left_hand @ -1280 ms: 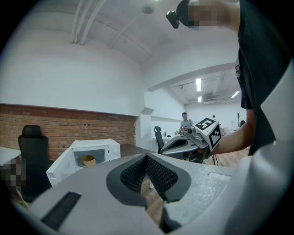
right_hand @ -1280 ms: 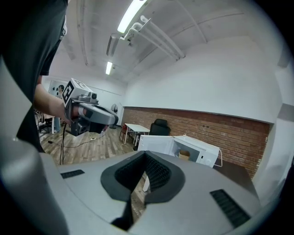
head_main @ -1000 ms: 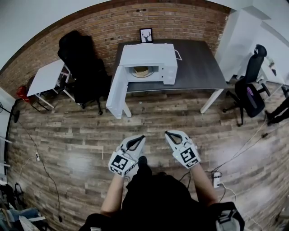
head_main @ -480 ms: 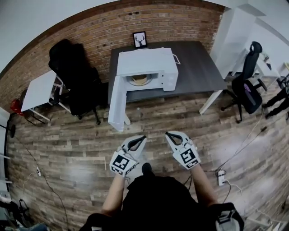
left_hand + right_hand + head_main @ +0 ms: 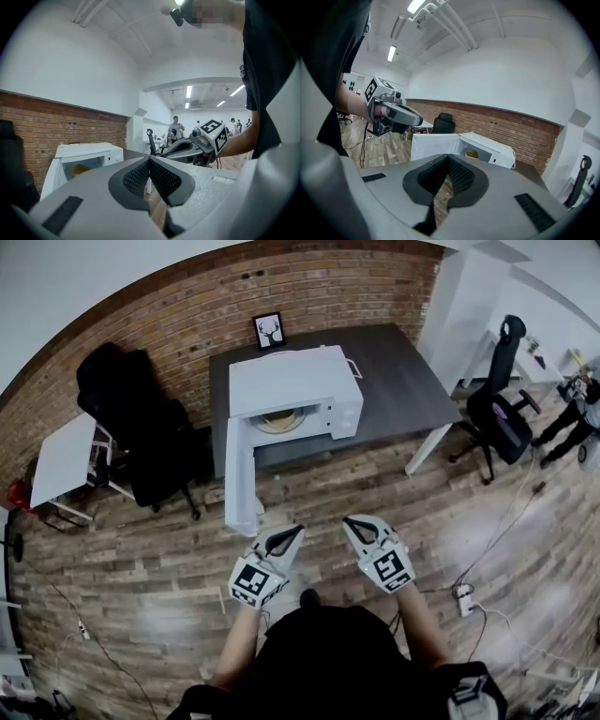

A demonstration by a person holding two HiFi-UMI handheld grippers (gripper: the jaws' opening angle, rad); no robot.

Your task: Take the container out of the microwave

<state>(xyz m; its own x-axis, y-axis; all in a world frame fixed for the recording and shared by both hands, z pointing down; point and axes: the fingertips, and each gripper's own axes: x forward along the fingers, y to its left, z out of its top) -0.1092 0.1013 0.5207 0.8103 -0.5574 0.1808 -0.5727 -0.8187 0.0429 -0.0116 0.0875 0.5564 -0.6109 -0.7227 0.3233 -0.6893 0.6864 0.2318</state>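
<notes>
Head view. Far left of the microwave (image 5: pixel 292 381), a white table (image 5: pixel 58 463) stands by the brick wall. A black chair (image 5: pixel 141 427) is between that table and the microwave. The microwave sits on the left half of a dark desk (image 5: pixel 398 371). Its door (image 5: pixel 240 474) is swung wide open to its left, past the desk's front edge. The container (image 5: pixel 279 418), tan, lies inside the microwave cavity, toward the left of the opening. A frame (image 5: pixel 270 330) stands behind the microwave against the wall. Right of the microwave, past the desk end, is an office chair (image 5: pixel 495 413).

Both grippers are over wood floor in front of the microwave, close to the person's body, tips aimed toward it and well apart from the container. The left gripper (image 5: pixel 292 531) is in line with the door's free end. The right gripper (image 5: pixel 352 521) is in front of the microwave's right half.

Left gripper view. The left gripper (image 5: pixel 149 160) has its jaws pressed together at the tips and holds nothing. The microwave (image 5: pixel 89 152) lies left of the tips and far beyond them. The container (image 5: pixel 80 169) shows as a yellowish shape in the opening. The right gripper (image 5: pixel 165 151) is right of the microwave.

Right gripper view. The right gripper (image 5: pixel 447 158) has its jaws pressed together and is empty. The left gripper (image 5: pixel 418 120) is left of the microwave (image 5: pixel 490 151). The microwave stands beyond the tips, and the container (image 5: pixel 472 153) is inside it.
</notes>
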